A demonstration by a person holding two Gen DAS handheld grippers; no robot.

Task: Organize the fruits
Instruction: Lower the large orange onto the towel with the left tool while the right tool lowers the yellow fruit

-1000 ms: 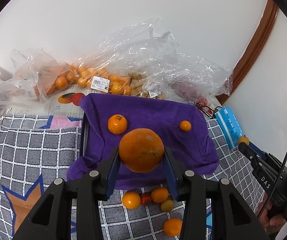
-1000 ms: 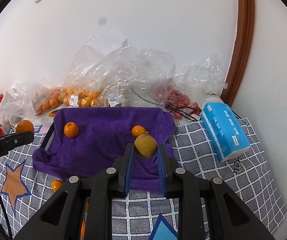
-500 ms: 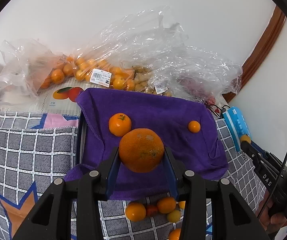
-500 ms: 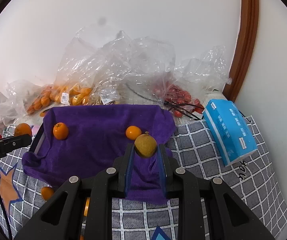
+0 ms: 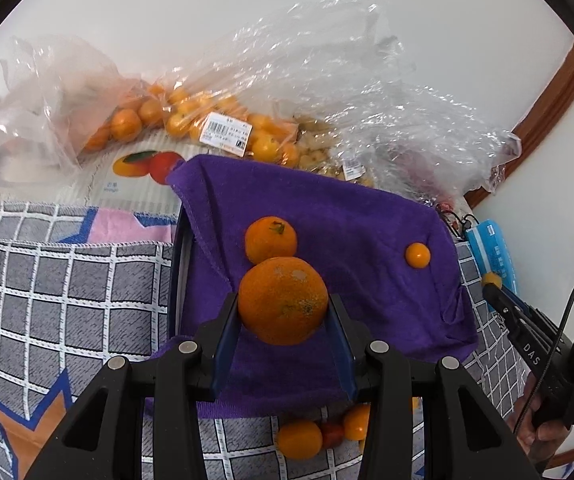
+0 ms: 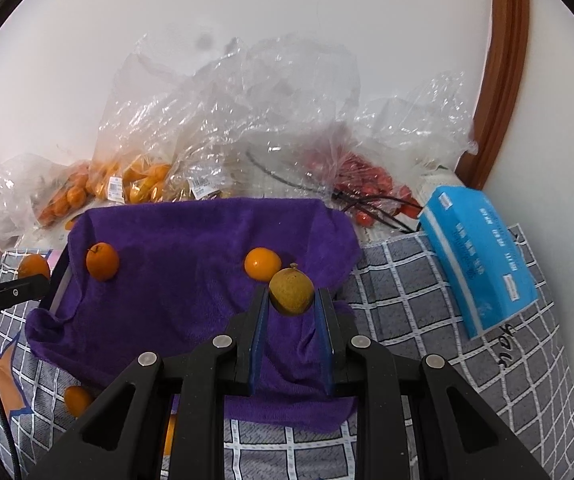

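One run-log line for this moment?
left claw: shut on large orange | right claw: shut on yellow-green fruit | both above purple towel | towel: two small oranges

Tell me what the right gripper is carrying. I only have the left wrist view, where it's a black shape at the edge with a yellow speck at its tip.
Observer: The right gripper is shut on a round yellow-brown fruit with a small stem nub, held over the purple towel.
Operator: What's in the bag at the back right? I see mostly crinkled plastic.
Observer: Small red fruits, piled under the clear plastic.
Operator: And the blue thing beside the towel?
Observer: A blue tissue pack, lying on the checked cloth to the right of the towel, not touching it.
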